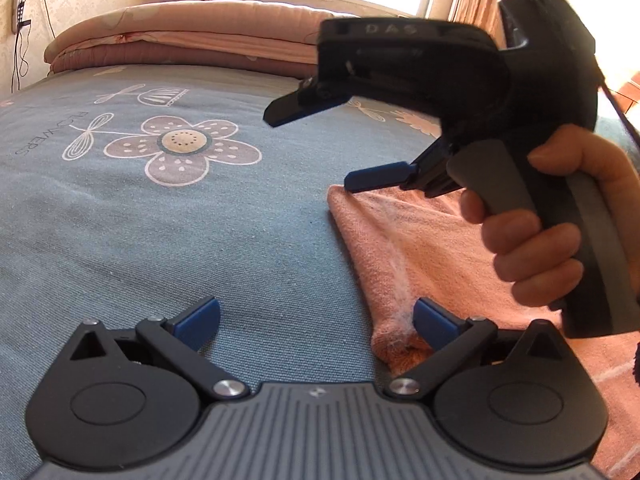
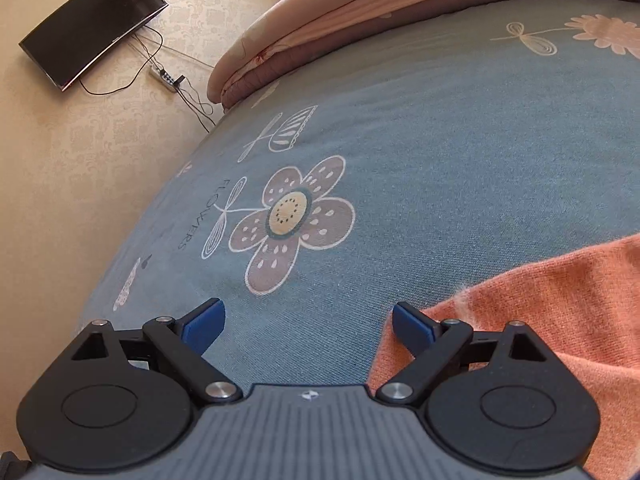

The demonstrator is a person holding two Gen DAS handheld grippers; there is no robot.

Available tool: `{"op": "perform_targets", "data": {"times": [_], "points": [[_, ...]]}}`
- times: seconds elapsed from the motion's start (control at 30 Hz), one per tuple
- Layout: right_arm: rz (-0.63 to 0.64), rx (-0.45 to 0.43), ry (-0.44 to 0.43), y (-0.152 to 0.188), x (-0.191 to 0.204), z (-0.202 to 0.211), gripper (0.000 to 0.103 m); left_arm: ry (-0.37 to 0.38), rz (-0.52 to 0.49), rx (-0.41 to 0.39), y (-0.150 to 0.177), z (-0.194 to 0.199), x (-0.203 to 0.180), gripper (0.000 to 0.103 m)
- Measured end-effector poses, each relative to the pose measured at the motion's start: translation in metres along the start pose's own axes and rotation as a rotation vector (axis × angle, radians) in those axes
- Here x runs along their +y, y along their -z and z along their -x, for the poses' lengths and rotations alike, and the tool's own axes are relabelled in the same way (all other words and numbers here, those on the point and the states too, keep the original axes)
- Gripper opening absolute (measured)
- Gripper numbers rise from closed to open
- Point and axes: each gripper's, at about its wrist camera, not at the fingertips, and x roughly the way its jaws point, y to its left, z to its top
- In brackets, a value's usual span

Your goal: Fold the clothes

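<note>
1. The garment (image 1: 420, 248), peach knit, is laid flat on the bed (image 1: 200, 220), its folded edge running toward the near edge.
2. The left gripper (image 1: 316, 320) is spread, empty, at the garment's near corner.
3. The right gripper (image 1: 340, 148) is spread, empty, above the far corner.
4. Judged step: between folds. Both corners are to be pinched next.

Left gripper (image 1: 316, 322): I see its jaws spread wide, right finger at the garment's edge.
Right gripper (image 1: 320, 146): gaping, held by a hand (image 1: 560, 232) over the garment.
Garment (image 1: 404, 248): orange-pink, lying on the blue bedsheet (image 1: 160, 220).
</note>
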Motion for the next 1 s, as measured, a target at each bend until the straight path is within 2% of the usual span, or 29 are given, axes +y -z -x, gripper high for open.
{"op": "perform_targets", "data": {"times": [0.17, 0.33, 0.43, 0.57, 0.67, 0.77, 0.87, 1.0], "points": [[0.025, 0.008, -0.019, 0.01, -0.001, 0.032, 0.095, -0.003, 0.001, 0.002, 0.0, 0.0, 0.0, 0.102], [-0.069, 0.031, 0.023, 0.025, -0.034, 0.044, 0.095, -0.005, 0.002, 0.004, -0.001, 0.0, -0.001, 0.102], [-0.113, 0.011, 0.041, 0.03, -0.05, 0.066, 0.095, -0.009, 0.001, 0.004, -0.001, 0.001, -0.002, 0.102], [-0.147, -0.041, 0.106, 0.035, -0.06, 0.108, 0.095, -0.046, -0.069, -0.022, -0.002, 0.007, -0.013, 0.102], [-0.162, -0.045, 0.045, 0.046, -0.059, 0.128, 0.096, -0.054, -0.139, -0.038, -0.003, 0.013, -0.026, 0.102], [-0.159, -0.026, 0.034, 0.058, -0.06, 0.131, 0.097, -0.056, -0.189, -0.04, -0.002, 0.014, -0.035, 0.102], [-0.186, -0.004, 0.059, 0.069, -0.071, 0.126, 0.097, -0.057, -0.216, -0.029, 0.0, 0.011, -0.04, 0.102], [-0.259, -0.042, 0.068, 0.078, -0.098, 0.138, 0.097, -0.045, -0.217, -0.014, 0.001, 0.007, -0.044, 0.102]]}}
